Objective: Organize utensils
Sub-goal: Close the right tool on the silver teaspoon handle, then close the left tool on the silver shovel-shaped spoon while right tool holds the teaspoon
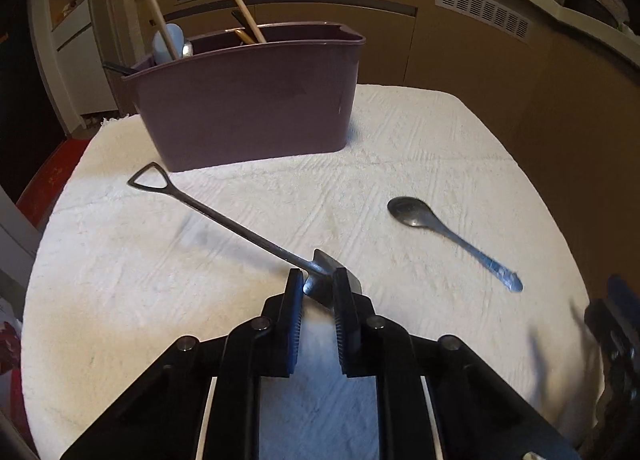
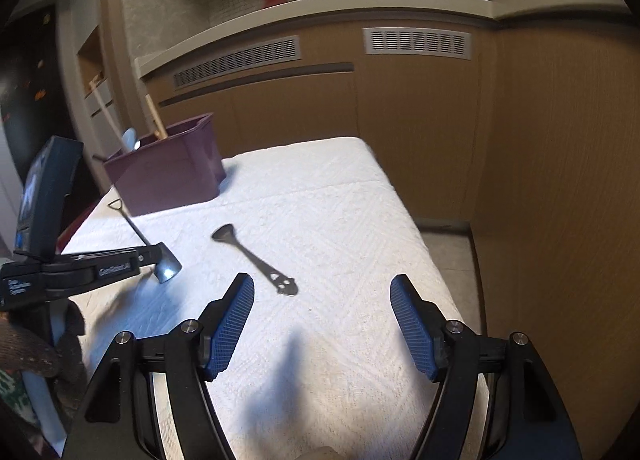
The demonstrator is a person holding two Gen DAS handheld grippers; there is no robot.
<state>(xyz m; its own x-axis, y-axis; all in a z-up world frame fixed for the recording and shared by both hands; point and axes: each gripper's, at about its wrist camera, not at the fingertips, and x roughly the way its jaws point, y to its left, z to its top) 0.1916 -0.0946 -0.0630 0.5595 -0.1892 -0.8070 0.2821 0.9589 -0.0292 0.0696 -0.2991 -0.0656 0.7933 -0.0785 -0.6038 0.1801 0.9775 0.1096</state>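
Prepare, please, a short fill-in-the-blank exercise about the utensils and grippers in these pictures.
1. The left gripper is shut on the blade of the ____-shaped spoon.
2. The right gripper holds ____.
3. The plain spoon lies on the white ____.
4. The purple caddy holds ____-handled utensils.

Missing: shovel; nothing; towel; wooden

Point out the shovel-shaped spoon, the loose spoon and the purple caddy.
shovel-shaped spoon [image 1: 224,220], left wrist view, mid handle.
loose spoon [image 1: 410,212], left wrist view, bowl.
purple caddy [image 1: 248,108], left wrist view, front wall.
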